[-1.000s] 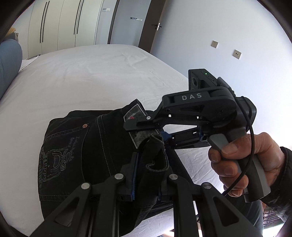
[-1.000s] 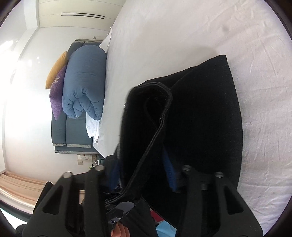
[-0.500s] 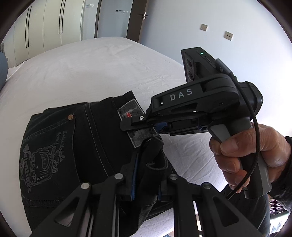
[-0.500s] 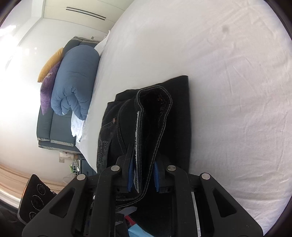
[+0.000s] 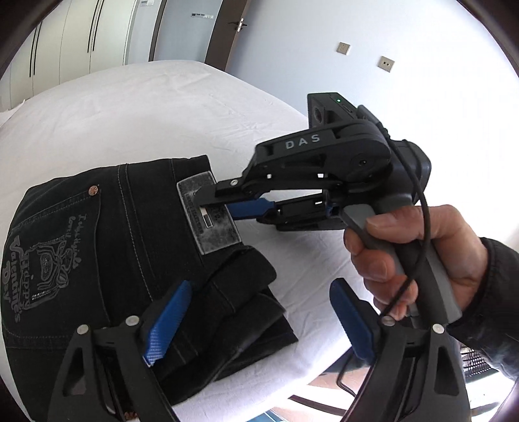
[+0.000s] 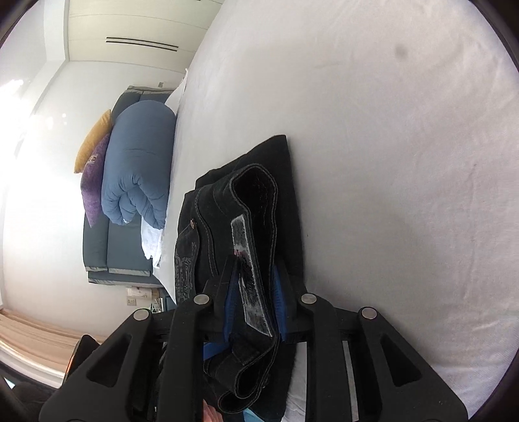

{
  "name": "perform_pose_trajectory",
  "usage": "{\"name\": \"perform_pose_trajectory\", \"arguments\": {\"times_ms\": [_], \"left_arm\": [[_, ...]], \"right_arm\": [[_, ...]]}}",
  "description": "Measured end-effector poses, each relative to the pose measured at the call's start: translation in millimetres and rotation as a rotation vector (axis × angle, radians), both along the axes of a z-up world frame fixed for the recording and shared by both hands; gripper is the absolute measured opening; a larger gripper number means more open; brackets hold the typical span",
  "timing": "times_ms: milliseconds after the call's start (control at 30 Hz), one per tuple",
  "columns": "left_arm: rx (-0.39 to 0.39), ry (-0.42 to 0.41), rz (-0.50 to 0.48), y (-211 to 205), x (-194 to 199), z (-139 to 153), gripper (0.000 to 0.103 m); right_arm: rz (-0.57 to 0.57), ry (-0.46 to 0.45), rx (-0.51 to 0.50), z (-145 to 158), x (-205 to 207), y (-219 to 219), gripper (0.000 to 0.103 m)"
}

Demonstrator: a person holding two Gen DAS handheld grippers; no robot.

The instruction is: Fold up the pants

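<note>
Black jeans [image 5: 97, 227] lie folded on the white bed [image 5: 162, 107], back pocket print up. My left gripper [image 5: 259, 292] hovers over their near corner; its jaws are opening wide, and the loose waistband fold [image 5: 240, 279] lies between the blue pads [image 5: 168, 318] untouched. A hand [image 5: 405, 259] holds my right gripper [image 5: 214, 203], whose tips reach in from the right at the grey waist patch [image 5: 211, 227]. In the right wrist view the right gripper [image 6: 256, 292] pinches the waistband [image 6: 259, 246] between its pads; its jaws are opening slightly, with cloth still pressed between them.
The bed's near edge runs just below the jeans [image 5: 292, 373]. A rolled blue duvet [image 6: 139, 162] and purple and yellow cushions [image 6: 94, 172] rest on a dark sofa [image 6: 97, 246] beside the bed. Wardrobe doors [image 5: 81, 42] and a door [image 5: 227, 29] stand beyond.
My left gripper has let go of the waistband fold and opened wide; the fold has dropped onto the jeans. The right gripper has come down toward the bed with the waistband.
</note>
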State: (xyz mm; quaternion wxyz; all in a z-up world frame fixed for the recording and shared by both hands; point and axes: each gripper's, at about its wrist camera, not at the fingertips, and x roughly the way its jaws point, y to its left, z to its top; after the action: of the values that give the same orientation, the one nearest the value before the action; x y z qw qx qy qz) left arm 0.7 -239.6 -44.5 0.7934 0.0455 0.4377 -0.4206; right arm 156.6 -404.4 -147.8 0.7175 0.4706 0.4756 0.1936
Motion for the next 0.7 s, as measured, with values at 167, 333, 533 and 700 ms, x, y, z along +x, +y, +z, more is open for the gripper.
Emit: {"name": "perform_pose_trajectory", "arguments": {"times_ms": [167, 333, 533, 700], "left_arm": [[-0.098, 0.049, 0.026, 64.9, 20.4, 32.9, 0.089], [-0.198, 0.128, 0.057, 114.2, 91.4, 44.1, 0.089], [-0.332, 0.377, 0.071, 151.8, 186.5, -2.8, 0.07], [-0.216, 0.424, 0.075, 144.0, 206.7, -47.9, 0.001]], "right_arm": [[-0.026, -0.082, 0.069, 32.3, -20.0, -29.2, 0.02], [0.108, -0.165, 0.208, 64.1, -3.4, 8.3, 0.02], [0.14, 0.053, 0.135, 3.6, 1.3, 47.2, 0.02], [0.093, 0.094, 0.158, -24.8, -8.2, 38.3, 0.0]]}}
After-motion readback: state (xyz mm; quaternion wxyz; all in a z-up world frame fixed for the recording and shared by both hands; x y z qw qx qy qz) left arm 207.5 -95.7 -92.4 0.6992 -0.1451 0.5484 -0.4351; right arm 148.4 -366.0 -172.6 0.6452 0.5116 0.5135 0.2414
